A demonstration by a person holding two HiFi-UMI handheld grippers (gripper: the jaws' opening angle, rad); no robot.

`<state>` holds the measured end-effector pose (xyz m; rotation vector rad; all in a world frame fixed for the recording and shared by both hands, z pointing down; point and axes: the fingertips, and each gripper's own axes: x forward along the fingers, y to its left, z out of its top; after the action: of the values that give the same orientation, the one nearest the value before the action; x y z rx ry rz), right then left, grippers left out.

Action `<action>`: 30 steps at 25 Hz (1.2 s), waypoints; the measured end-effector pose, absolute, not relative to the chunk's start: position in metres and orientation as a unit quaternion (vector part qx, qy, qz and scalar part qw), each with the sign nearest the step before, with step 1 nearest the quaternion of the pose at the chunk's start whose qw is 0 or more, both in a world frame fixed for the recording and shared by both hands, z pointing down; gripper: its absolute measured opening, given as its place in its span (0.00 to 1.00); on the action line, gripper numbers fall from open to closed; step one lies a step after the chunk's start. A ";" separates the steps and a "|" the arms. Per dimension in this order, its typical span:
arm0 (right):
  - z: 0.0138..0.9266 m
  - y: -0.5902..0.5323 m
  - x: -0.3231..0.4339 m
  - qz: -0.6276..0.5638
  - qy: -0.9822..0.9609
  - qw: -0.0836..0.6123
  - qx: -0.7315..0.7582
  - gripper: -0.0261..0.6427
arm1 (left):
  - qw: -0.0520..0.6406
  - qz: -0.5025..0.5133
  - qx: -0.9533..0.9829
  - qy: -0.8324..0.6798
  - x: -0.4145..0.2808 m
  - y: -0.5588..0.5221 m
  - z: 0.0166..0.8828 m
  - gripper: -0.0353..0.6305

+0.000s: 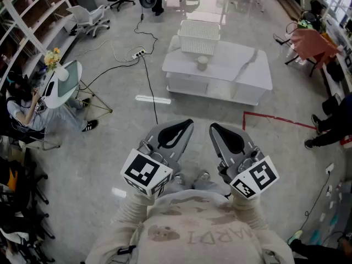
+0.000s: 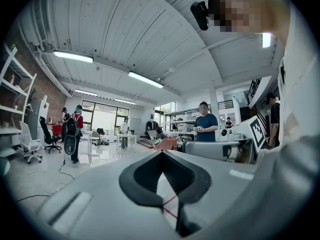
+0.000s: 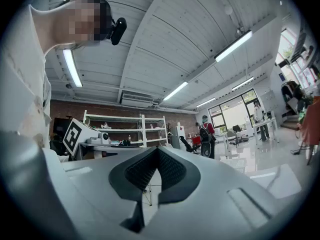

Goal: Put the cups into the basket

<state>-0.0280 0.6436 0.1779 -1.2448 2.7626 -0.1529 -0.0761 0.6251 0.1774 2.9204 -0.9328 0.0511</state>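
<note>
A white slatted basket (image 1: 199, 36) stands at the far end of a low white table (image 1: 247, 73). One pale cup (image 1: 202, 62) sits on the table just in front of the basket. Both grippers are held close to my chest, far from the table and pointing toward it. My left gripper (image 1: 188, 123) is shut with nothing in it, its tips meeting (image 2: 162, 153). My right gripper (image 1: 213, 127) is also shut and empty, its tips touching (image 3: 157, 148). The gripper views look out at the room and ceiling and show neither the cup nor the basket.
Red tape (image 1: 275, 119) marks the floor before the table's right end. A black cable runs from a power strip (image 1: 138, 53), and a white bar (image 1: 153, 99) lies on the floor. A round table (image 1: 63, 81) with a seated person (image 1: 22, 111) is at left.
</note>
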 end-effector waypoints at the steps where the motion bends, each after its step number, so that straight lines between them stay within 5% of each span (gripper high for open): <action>1: 0.178 0.645 -0.029 -0.050 0.909 0.053 -0.410 0.08 | 0.037 0.016 0.952 -0.303 -0.077 0.626 0.177 0.05; 30: 0.180 0.617 -0.069 -0.045 0.887 0.046 -0.458 0.08 | 0.046 -0.002 0.961 -0.273 -0.131 0.591 0.192 0.05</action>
<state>-0.0690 0.6165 0.1803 -1.3973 2.7079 -0.1388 -0.1308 0.5914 0.1920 2.9331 -0.8330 -0.0058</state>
